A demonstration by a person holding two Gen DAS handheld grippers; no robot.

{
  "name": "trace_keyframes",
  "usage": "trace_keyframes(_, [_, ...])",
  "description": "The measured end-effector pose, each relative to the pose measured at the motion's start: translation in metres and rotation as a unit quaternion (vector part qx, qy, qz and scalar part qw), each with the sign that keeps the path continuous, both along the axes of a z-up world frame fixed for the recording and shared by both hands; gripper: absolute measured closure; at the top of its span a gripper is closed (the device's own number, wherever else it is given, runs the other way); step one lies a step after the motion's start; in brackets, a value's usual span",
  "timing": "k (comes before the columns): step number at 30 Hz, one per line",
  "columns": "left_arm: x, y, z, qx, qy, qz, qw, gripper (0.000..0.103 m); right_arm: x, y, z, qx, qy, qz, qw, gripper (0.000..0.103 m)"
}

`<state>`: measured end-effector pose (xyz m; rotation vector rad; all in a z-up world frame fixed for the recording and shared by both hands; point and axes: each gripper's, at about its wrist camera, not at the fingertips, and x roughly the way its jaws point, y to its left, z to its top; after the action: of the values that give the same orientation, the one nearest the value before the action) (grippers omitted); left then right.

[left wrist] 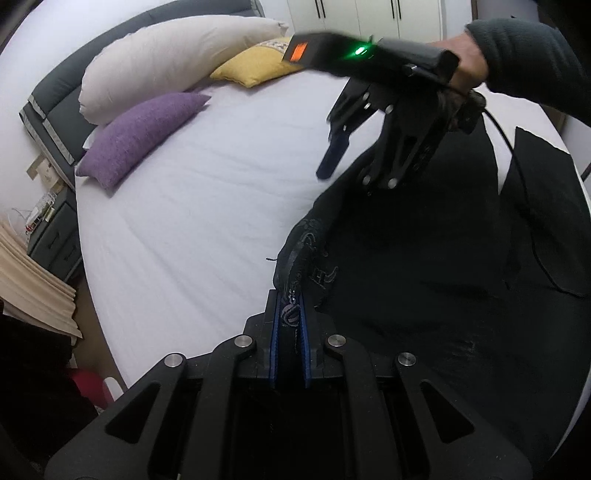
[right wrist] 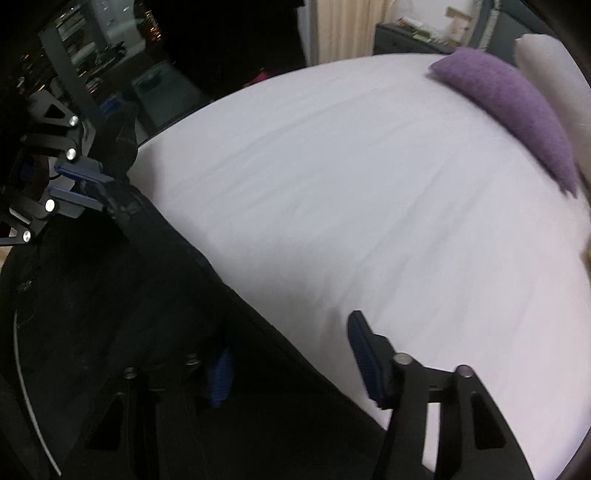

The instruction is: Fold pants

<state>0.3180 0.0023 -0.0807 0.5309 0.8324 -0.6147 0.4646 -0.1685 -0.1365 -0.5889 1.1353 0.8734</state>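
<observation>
Black pants (left wrist: 424, 277) lie spread on the white bed (left wrist: 203, 221), legs toward the far right. My left gripper (left wrist: 290, 317) is shut on the waistband corner, with the fabric pinched between its blue pads. My right gripper (left wrist: 351, 162) hovers open above the pants' far edge. In the right wrist view the right gripper (right wrist: 291, 363) is open, its left finger (right wrist: 219, 380) over the pants (right wrist: 110, 295) and its right finger (right wrist: 365, 362) over the sheet. The left gripper (right wrist: 92, 188) shows at far left holding the waistband.
A purple cushion (left wrist: 140, 136), a long white pillow (left wrist: 166, 62) and a yellow cushion (left wrist: 255, 62) lie at the headboard (left wrist: 55, 107). A nightstand (left wrist: 51, 229) stands beside the bed. A black cable (left wrist: 524, 206) trails over the pants. Wardrobe doors (left wrist: 369, 14) stand behind.
</observation>
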Motion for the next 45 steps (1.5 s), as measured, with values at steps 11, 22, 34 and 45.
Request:
trace_keyframes(11, [-0.023,0.004,0.024,-0.025,-0.015,0.027,0.9992,0.095,-0.033,-0.004,0.029,0.010,-0.019,-0.018,1.000,0.093])
trace_keyframes(22, [-0.103,0.020,0.048,-0.046,-0.017,0.057,0.9972,0.095,-0.138,0.007,0.050,0.075,-0.043,-0.068,0.994,0.096])
trace_keyframes(34, [-0.242,-0.001,0.009,-0.039,0.017,0.051,0.9978,0.095,-0.276,0.008,0.039,0.052,-0.077,-0.094,0.991,0.096])
trace_keyframes(45, [-0.305,-0.007,-0.005,-0.051,0.039,0.061,0.9961,0.095,-0.361,0.021,0.009,-0.010,-0.114,-0.100,0.988,0.096])
